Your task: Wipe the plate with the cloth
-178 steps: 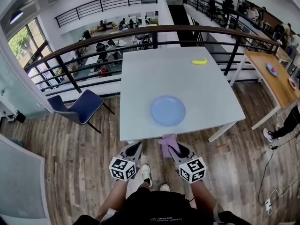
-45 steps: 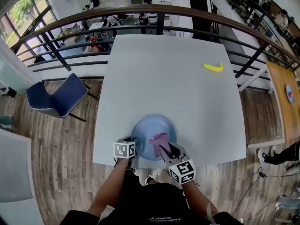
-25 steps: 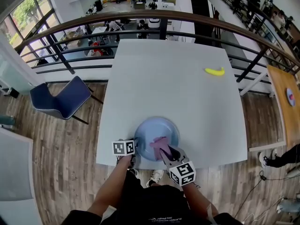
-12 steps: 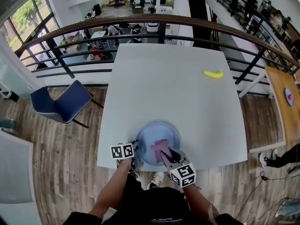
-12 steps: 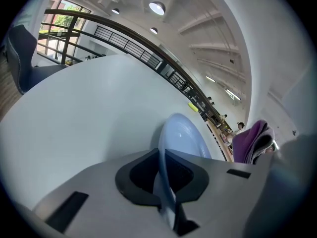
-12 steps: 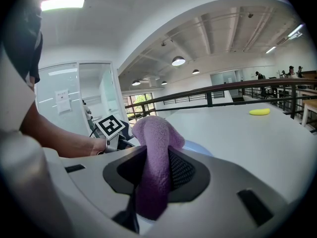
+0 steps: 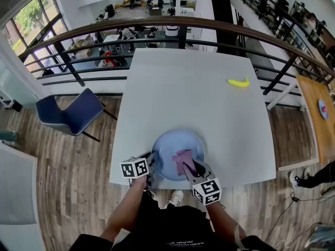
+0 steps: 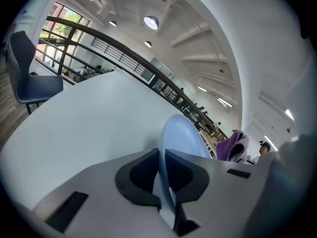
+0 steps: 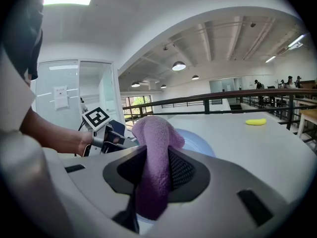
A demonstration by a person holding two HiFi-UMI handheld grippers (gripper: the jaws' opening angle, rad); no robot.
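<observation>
Surroundings: 1 yellow banana (image 7: 238, 82) lay alone at the far right of the white table (image 7: 188, 88), well apart from the work area. 1 blue chair (image 7: 70, 111) stood on the wood floor to the table's left, not touching it. A dark railing (image 7: 172, 22) curved round behind the table, w/ desks and ppl on a lower level beyond, too small to count. 1 wooden side table (image 7: 314, 116) was at the right edge w/ a small blue round item on it, can't tell what. Someone's leg and shoes (image 7: 306, 178) showed at the right. Nothing stood between the grippers and the plate.

Counts on the white table: 1 plate, 1 cloth, 1 banana, plus 2 grippers.

The light blue plate (image 7: 170, 145) sat at the table's near edge, centre. Only the cloth was over it, no food.

The left gripper (image 7: 152, 163) was at the plate's near-left rim. Its jaws had just been closing and were now nearly together, pinched on that rim, one pad each side of the thin edge.

The right gripper (image 7: 189, 167) was at the plate's near-right side, jaws clamped on the purple cloth (image 7: 183, 158). The cloth's bunched free end stuck out past the jaw tips over the plate's inner surface. Can't tell if it was pressing on the plate.
</observation>
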